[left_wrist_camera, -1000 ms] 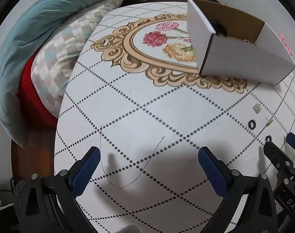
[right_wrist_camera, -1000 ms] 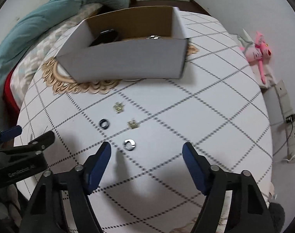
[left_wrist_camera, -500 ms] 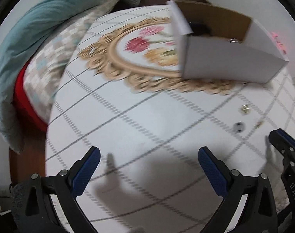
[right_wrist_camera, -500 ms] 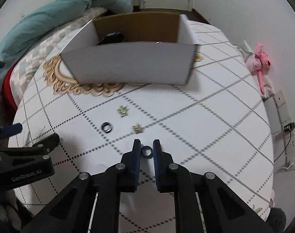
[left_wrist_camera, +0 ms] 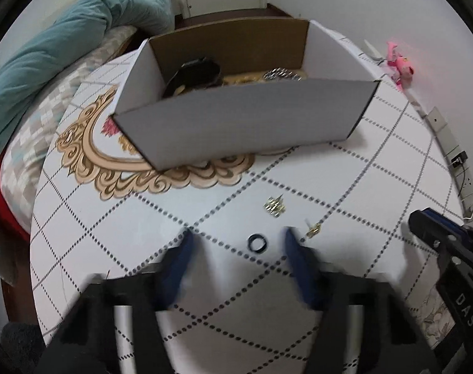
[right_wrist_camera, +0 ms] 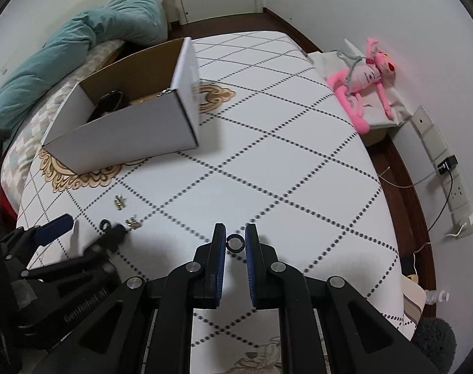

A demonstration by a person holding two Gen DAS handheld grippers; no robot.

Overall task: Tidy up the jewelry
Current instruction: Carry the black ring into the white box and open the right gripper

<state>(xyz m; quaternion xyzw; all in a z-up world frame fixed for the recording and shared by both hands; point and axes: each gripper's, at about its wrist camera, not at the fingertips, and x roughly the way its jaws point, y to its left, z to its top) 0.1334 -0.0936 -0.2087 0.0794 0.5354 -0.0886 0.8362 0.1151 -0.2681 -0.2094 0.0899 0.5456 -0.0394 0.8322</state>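
Right gripper clamped on a small dark ring. Left gripper, jaws just closing, still clear of a black ring lying between them on the tablecloth. Gold earrings at 1 o'clock, white cardboard box at 12 beyond, nothing blocking.

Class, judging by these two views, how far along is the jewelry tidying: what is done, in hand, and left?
Done: a black band and a silver chain already lie in the box. In hand: the right gripper pinches one ring; the left gripper, its jaws just closing, straddles a black ring. Left: two gold pieces on the tablecloth.
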